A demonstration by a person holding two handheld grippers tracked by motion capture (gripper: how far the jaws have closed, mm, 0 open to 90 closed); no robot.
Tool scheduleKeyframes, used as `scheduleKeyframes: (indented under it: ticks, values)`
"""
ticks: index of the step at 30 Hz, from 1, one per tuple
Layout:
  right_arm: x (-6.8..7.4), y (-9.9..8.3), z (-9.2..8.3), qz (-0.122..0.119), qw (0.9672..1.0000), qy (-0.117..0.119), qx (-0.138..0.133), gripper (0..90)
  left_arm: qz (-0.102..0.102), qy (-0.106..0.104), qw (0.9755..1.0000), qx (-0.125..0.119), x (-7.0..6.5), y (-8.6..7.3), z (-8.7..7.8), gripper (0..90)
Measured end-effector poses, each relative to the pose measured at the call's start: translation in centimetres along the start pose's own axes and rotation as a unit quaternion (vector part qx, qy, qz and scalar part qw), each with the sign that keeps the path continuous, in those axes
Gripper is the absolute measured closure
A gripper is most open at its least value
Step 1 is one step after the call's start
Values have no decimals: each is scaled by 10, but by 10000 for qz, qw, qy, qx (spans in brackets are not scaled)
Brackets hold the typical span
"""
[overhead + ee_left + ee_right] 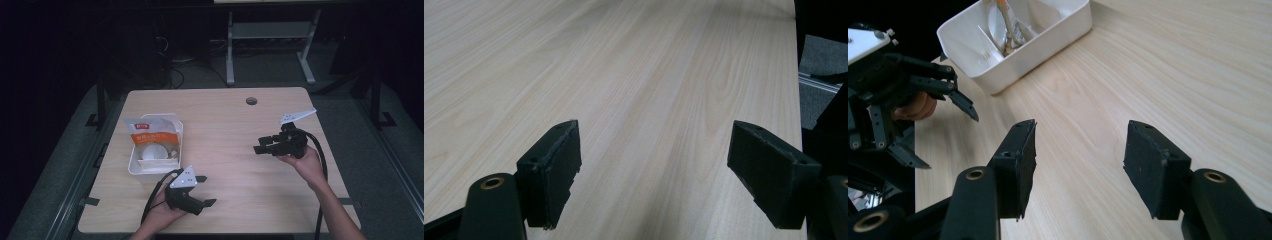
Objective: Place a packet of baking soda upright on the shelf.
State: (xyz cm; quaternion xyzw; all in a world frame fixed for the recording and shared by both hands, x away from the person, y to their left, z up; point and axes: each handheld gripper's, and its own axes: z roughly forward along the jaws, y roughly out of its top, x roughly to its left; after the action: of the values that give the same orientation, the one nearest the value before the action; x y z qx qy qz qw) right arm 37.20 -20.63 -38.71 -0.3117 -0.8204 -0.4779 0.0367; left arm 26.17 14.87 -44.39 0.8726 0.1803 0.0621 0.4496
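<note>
Low in the high view, the left gripper [200,191] hovers wide apart and empty over bare table [240,125]. The right gripper [261,145], right of centre, also gapes empty, aimed toward the white tray [134,165] at left, probably the target, holding a packet [150,131].

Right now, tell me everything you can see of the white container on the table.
The white container is a shallow rectangular tray, plastic by its look, with inner dividers, as the right gripper view shows. It sits flat and upright on the left part of the wooden table. An orange-and-white packet leans over its far end, and a round white item lies inside. Neither gripper touches it; the left gripper is nearest.
</note>
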Motion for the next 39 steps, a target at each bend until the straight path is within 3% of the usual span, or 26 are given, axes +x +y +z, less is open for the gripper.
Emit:
scheduleKeyframes:
  ticks: [39]
  values:
    - [-3, -81, -36, 517, 9979, -372, 70, 397, -61, 31, 10000, 15, 3, -1, 1, 209]
